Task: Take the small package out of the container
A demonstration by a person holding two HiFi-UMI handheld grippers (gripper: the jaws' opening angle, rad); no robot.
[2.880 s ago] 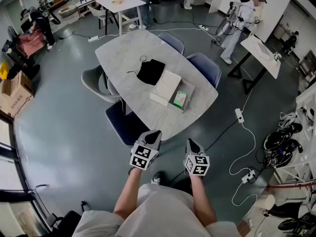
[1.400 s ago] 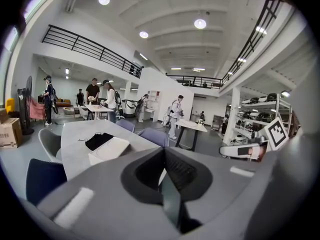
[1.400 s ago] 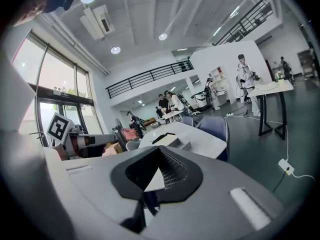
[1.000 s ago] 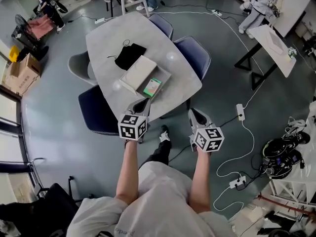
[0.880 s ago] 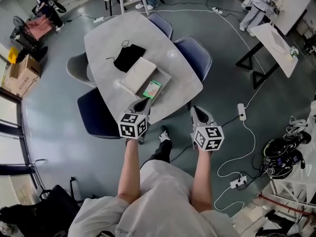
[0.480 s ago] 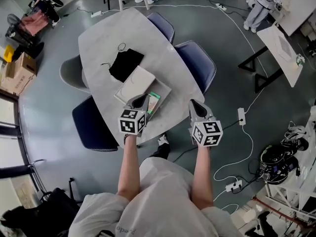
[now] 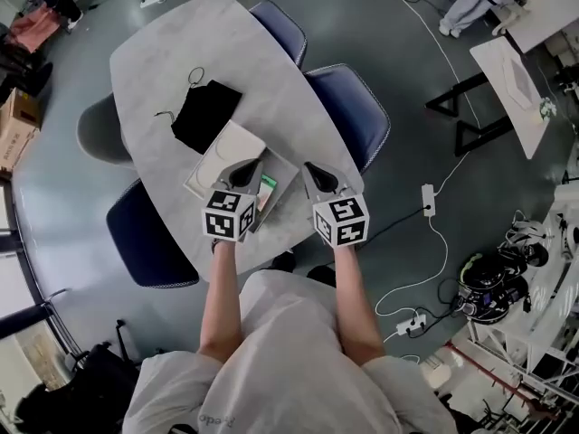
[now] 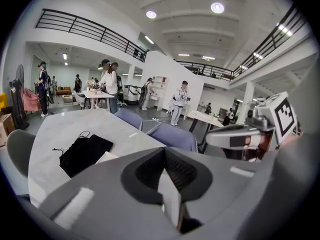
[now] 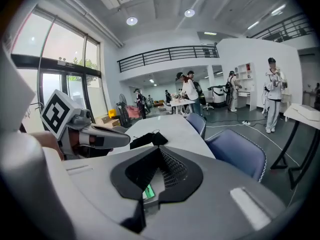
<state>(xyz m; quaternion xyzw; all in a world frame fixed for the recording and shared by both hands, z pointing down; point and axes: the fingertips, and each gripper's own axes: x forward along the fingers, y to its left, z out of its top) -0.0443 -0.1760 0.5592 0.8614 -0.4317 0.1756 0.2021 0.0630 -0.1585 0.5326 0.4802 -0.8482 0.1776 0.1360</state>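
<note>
A small green package (image 7: 268, 186) lies in an open grey container (image 7: 282, 195) on the near part of the grey table (image 7: 181, 52). A white lid (image 7: 217, 156) rests against the container's left side. My left gripper (image 7: 246, 172) is shut and empty, with its tips over the white lid. My right gripper (image 7: 312, 172) is also shut and empty, hovering just right of the container. In the right gripper view, a sliver of the green package (image 9: 148, 191) shows below the closed right gripper (image 9: 159, 150). The left gripper (image 8: 164, 150) points across the table.
A black pouch (image 7: 206, 116) with a cord lies beyond the lid, also seen as the pouch (image 8: 82, 154). Blue chairs (image 7: 348, 116) stand at the table's right and near left. Cables and a power strip (image 7: 426, 201) run over the floor. Other people work at tables far off.
The person has stepped up to the table. Both grippers have moved forward over its near edge, and the right one has drawn closer to the left, beside the container.
</note>
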